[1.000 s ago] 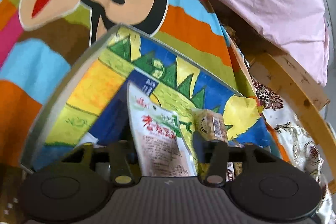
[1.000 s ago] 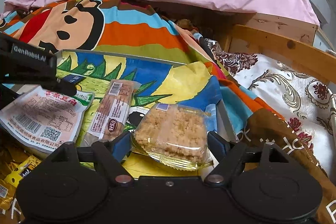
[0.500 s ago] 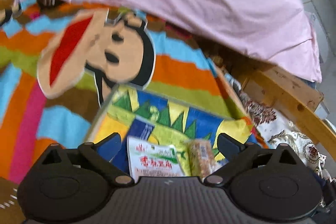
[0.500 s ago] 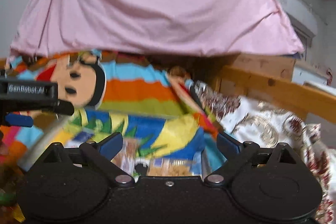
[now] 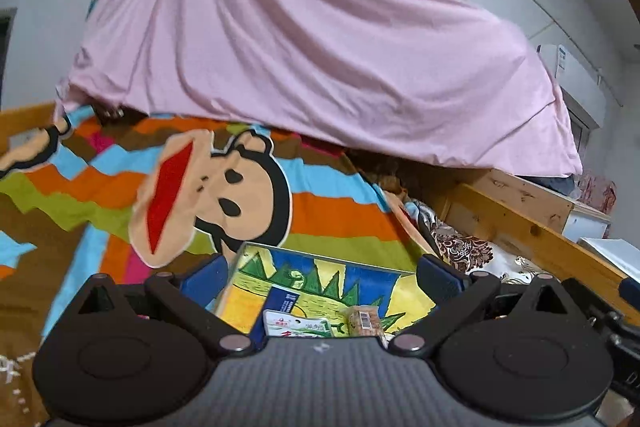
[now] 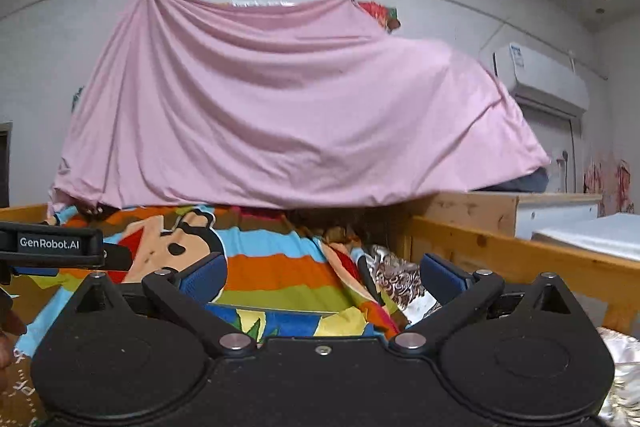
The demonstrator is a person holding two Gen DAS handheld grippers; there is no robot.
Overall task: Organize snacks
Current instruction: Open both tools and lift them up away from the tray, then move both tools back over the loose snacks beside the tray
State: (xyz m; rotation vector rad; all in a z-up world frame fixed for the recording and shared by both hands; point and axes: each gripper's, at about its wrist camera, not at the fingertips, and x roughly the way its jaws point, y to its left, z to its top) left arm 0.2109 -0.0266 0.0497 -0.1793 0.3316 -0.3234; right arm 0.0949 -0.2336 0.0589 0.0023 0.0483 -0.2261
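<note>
**Both grippers open, snacks down in the tray**

My left gripper is wide open w/ nothing btwn its blue pads. It sits above the near end of the bright cartoon-print tray w/ the grey rim. The tray lies on the striped blanket w/ the big cartoon monkey face.

In the tray, right at the bottom of my left view, I see the top edge of a white and green snack packet. Just to the right of it is a small tan snack bar in clear wrap w/ a barcode. A dark blue packet pokes out behind the white one. The rest of each is hidden by the gripper body.

My right gripper is open too, nothing held. From the right view only a strip of the tray shows; can't see any snacks there. The left gripper's black body shows at the left edge.

Behind it all hangs a big pink sheet over a wooden bed frame. A white air-con unit is on the wall.
</note>
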